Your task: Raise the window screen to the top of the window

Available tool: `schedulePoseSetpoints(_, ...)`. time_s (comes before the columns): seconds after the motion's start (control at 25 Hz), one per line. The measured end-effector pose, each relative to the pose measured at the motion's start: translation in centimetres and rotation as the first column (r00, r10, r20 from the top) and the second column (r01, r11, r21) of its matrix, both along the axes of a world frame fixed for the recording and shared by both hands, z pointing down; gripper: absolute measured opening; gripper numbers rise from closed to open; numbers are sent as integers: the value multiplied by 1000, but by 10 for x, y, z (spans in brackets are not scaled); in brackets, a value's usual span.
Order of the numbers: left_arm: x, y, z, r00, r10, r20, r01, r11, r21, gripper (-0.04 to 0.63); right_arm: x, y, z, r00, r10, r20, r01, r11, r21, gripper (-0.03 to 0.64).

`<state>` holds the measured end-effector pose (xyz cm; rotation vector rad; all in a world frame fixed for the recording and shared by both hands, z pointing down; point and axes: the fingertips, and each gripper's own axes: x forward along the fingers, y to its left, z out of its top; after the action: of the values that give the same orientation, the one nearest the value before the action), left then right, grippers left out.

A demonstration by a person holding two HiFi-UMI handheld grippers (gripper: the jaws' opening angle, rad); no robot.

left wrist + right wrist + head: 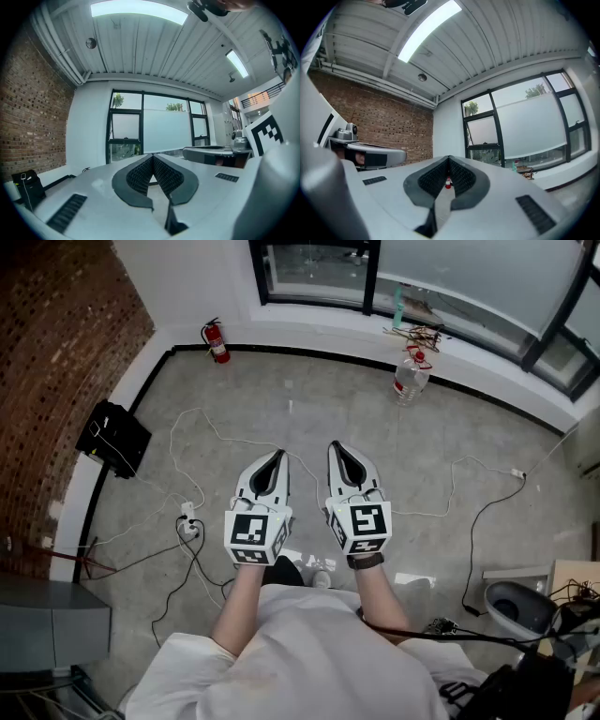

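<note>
First, I would walk up to the window screen (529, 126), as the left gripper (152, 156) and right gripper (449, 159) are both closed and empty.

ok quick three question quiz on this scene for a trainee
1. True or false: the left gripper is gripping the window screen.
2. Pick one: the red fire extinguisher stands (a) on the floor near the corner, (b) on the window sill, (c) in a gripper.
3. Short answer: how do the right gripper's jaws stand?

Key: 1 false, its jaws are together and empty, away from the window. 2 a. 3 together, holding nothing.
</note>
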<state>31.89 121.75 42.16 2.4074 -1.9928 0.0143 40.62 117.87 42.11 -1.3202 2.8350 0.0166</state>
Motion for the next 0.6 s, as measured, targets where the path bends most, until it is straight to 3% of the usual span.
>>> schedulePoseSetpoints(0.44,-29,-70,22,999,43,-13,-44,999,-31,-2,-33,-69,20,999,36,-14,-36,999,-22,0)
schedulePoseSetpoints(0.6,-63,-111,19,998,47,-42,-48,999,-14,0,-68,-104,19,998,32,-59,-33,999,-15,0)
